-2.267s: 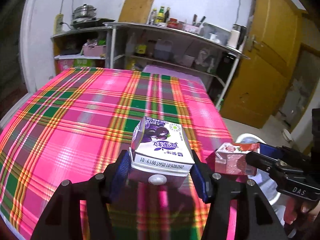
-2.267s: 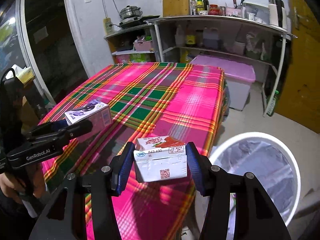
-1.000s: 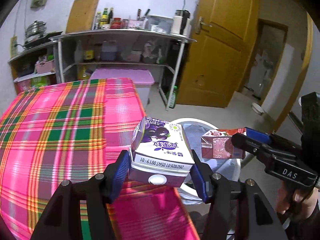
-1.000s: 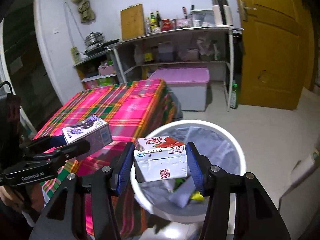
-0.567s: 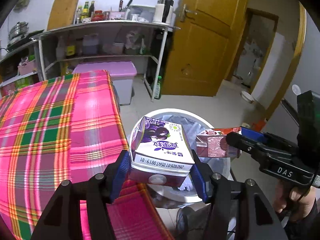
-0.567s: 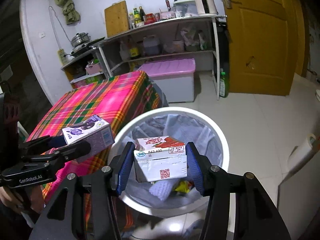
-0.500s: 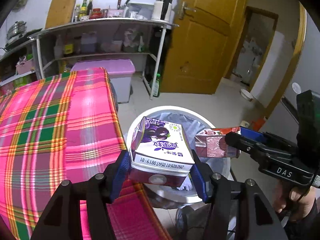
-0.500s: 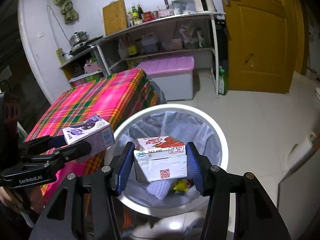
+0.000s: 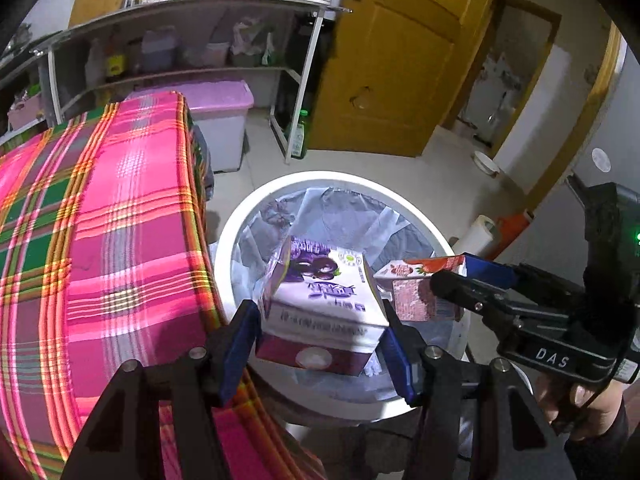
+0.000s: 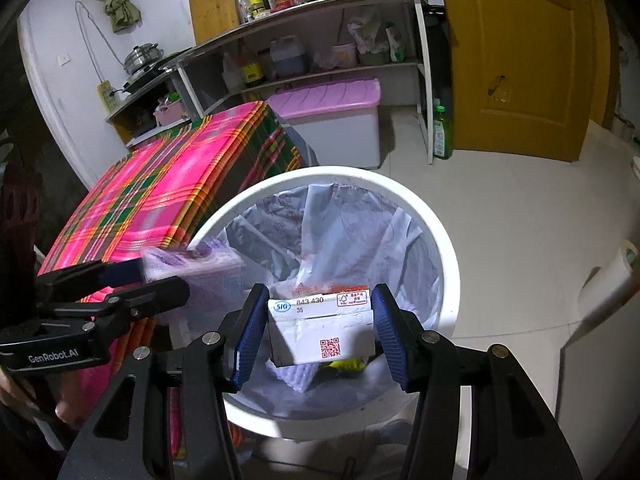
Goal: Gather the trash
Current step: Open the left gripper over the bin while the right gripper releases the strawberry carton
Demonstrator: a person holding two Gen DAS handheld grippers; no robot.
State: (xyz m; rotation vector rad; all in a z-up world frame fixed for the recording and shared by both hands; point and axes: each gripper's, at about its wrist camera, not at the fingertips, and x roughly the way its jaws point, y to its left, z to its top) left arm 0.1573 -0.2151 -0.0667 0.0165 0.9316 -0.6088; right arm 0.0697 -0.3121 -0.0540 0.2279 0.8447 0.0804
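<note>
**Two cartons over bin**

L gripper (image 9: 320, 332) clamped on boxy purple carton (image 9: 320, 300), R gripper (image 10: 318, 334) clamped on red/white carton (image 10: 322, 330). Both above round white bin (image 10: 440, 248) w/ crinkly plastic liner, just beside glossy plaid-cloth table (image 9: 120, 240).
</note>
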